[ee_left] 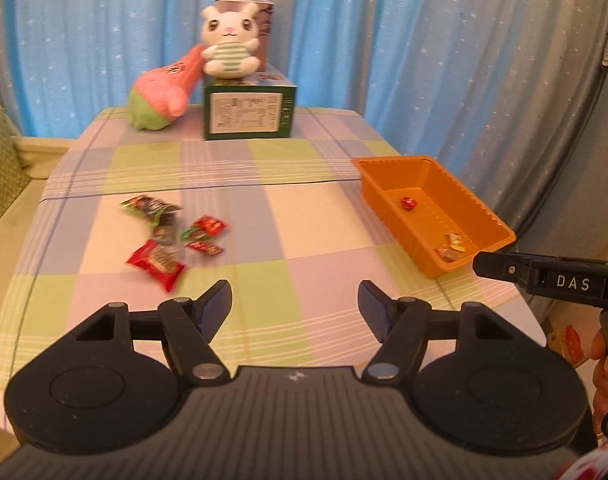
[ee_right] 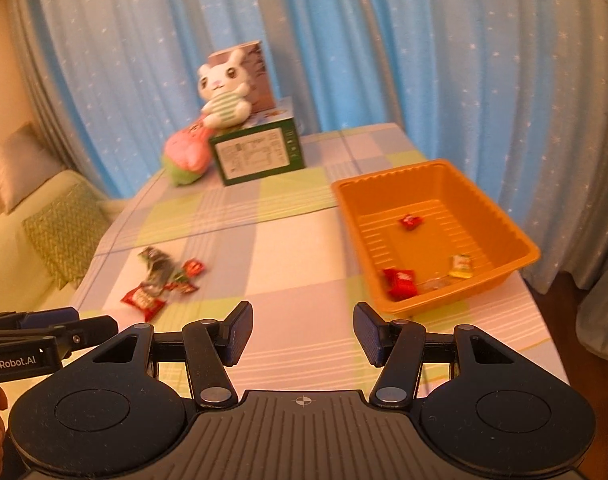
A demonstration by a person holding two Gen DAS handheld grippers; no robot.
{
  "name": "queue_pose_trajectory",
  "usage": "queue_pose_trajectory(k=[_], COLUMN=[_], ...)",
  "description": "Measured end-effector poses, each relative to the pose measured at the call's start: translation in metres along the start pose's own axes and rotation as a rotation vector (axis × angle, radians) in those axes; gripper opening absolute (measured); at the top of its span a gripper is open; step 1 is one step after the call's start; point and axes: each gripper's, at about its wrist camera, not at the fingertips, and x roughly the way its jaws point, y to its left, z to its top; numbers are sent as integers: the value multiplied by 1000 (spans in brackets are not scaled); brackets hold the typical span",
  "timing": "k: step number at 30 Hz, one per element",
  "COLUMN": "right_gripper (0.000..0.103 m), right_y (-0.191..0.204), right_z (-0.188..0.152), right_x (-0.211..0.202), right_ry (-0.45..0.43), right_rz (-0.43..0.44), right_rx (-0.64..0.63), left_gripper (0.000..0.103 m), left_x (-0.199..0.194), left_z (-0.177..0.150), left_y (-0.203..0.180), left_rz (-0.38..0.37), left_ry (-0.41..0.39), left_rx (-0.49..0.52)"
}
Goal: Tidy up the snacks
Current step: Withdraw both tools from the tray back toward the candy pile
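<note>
Several loose snack packets (ee_left: 163, 236), red and green, lie in a cluster on the left of the checked tablecloth (ee_left: 304, 216). An orange plastic tray (ee_left: 396, 160) sits at the table's right edge. In the right wrist view the tray (ee_right: 388, 178) holds a small red sweet (ee_right: 410, 222), a red packet (ee_right: 400, 282) and a yellow packet (ee_right: 462, 266). My left gripper (ee_left: 293, 292) hovers over the near table, open and empty, with the packets ahead to its left. My right gripper (ee_right: 301, 312) is open and empty too, just short of the tray's near left corner.
At the back stand a green box (ee_left: 247, 110) with a white rabbit plush (ee_left: 227, 40) on top and a pink plush (ee_left: 163, 92) leaning beside it. Blue curtains hang behind. A sofa with a green cushion (ee_right: 63, 232) lies left of the table.
</note>
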Motion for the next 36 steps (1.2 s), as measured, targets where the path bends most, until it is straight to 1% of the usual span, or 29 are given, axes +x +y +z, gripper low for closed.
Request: queue_pose_trajectory(k=[6, 9, 13, 19, 22, 28, 36], right_gripper=[56, 56, 56, 56, 56, 56, 56], right_y=[19, 30, 42, 61, 69, 83, 91], right_z=[-7, -10, -14, -19, -20, -21, -21], right_x=[7, 13, 24, 45, 54, 79, 125], right_ry=[11, 13, 27, 50, 56, 67, 80], right_rz=[36, 59, 91, 113, 127, 130, 129], right_rx=[-20, -37, -60, -103, -122, -165, -241], left_gripper=[71, 71, 71, 71, 71, 71, 71], left_x=[-11, -14, -13, -6, 1, 23, 72], left_z=[-9, -14, -18, -18, -16, -11, -3], left_y=[26, 40, 60, 83, 92, 110, 129], left_rz=[47, 69, 90, 113, 121, 126, 124], left_ry=[-1, 2, 7, 16, 23, 46, 80], left_rx=[-20, -37, -67, -95, -99, -122, -160])
